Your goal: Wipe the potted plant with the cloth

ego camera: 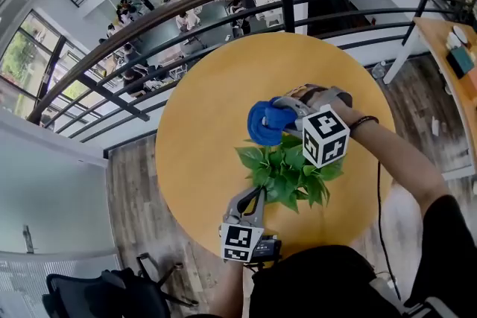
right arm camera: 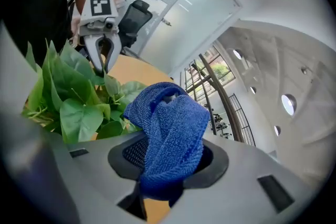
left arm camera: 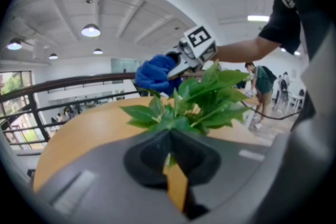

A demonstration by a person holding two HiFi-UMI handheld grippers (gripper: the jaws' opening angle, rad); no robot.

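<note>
Round and honey-coloured, the table sits against a curved dark railing, with a lower floor showing beyond it. On my feed the potted plant stands on the near half of the tabletop. Its pot is hidden under the spread of green leaves.

The left gripper reaches in from the near edge. Its jaws are clenched together, and in the left gripper view I see the edge of one leaf nipped right at their tips, on the near left side of the foliage. The rest of the plant fans out beyond them.

The right gripper comes across from the right, over the far side of the plant. Its jaws are clamped on the blue cloth. In the right gripper view the fabric fills the gap between them and bulges out past the tips in a folded wad. From the head view that wad lies at the far edge of the plant, touching the outermost leaves there. The two grippers sit on opposite sides of the foliage, apart from each other.
</note>
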